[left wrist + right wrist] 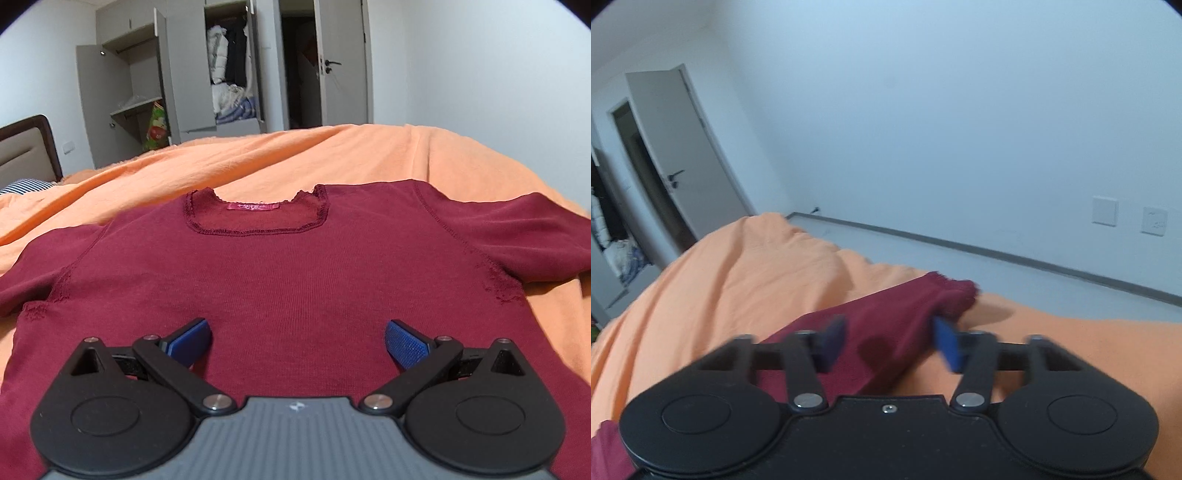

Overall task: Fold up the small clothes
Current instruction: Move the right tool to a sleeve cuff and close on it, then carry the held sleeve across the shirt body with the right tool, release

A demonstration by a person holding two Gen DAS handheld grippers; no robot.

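Note:
A dark red short-sleeved shirt (295, 273) lies flat on the orange bedspread (332, 155), front up, its neckline with a pink label (253, 206) on the far side and both sleeves spread out. My left gripper (297, 343) hovers open over the shirt's lower middle, its blue pads (192, 343) wide apart and holding nothing. In the right wrist view one sleeve (905, 310) of the shirt runs away from me between the fingers of my right gripper (890, 343). That gripper stands partly open, its pads (947, 345) on either side of the sleeve. The view is blurred.
The bedspread (738, 266) is wrinkled around the shirt. An open wardrobe (229, 74) with stacked laundry, a room door (340, 62) and a headboard (26, 147) with a striped pillow (22, 184) lie beyond the bed. Bare floor (997, 266) and a wall are on the right.

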